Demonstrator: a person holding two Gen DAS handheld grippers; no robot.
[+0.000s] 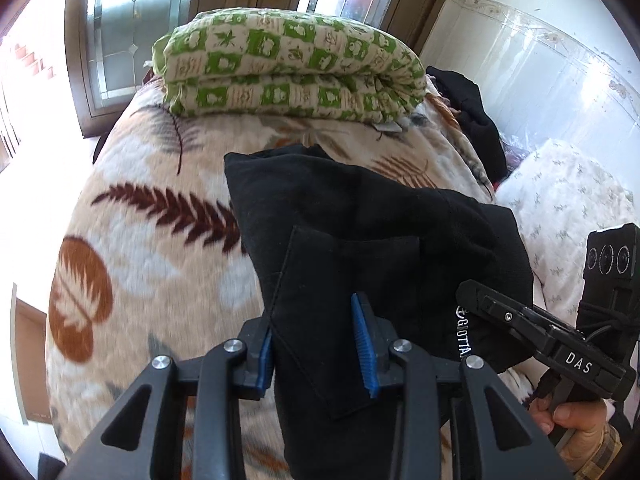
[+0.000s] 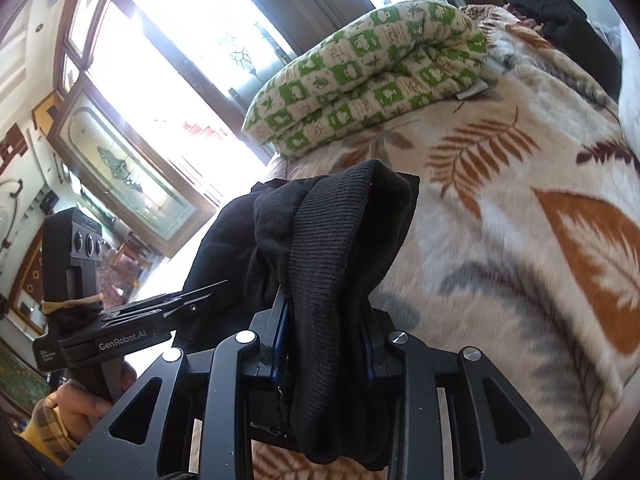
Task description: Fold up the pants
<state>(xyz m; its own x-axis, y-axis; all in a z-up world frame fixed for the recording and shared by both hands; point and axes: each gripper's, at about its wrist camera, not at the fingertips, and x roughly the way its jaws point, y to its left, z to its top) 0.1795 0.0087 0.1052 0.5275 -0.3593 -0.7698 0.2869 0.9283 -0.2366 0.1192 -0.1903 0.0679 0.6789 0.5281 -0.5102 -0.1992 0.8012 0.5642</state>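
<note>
Black pants [image 1: 360,232] bunched and lifted over the bed, held between both tools. Bed covered by a cream blanket [image 1: 160,240] with brown and rust leaf print.

Left hand-held gripper [image 1: 318,344]: blue-padded fingers [image 1: 362,340] apart at a medium gap, a flat panel of the pants with a stitched seam edge lying between them. The left pad touches the fabric edge, the right pad stands on top of the cloth; cannot tell if it actually pinches the fabric.

Right hand-held gripper [image 2: 326,340]: jaws closed in on a thick wad of the pants, ribbed knit part [image 2: 332,248] draped over and down between the pads, fabric pressed on both sides. In the left wrist view the right tool [image 1: 540,332] comes in from the lower right, tip against the pants near a small white logo print, person's hand [image 1: 568,416] on its handle. In the right wrist view the left tool [image 2: 160,308] sits at lower left, tip into the dark cloth, hand [image 2: 80,404] with yellow plaid cuff under it.

Folded green-and-cream patterned quilt [image 1: 288,68] at the far end of the bed, well apart from the pants. Another dark garment [image 1: 472,120] at the bed's far right edge, beside the quilt. White floral bedding [image 1: 568,200] on the right. Windows [image 2: 180,60] with leaded glass behind.
</note>
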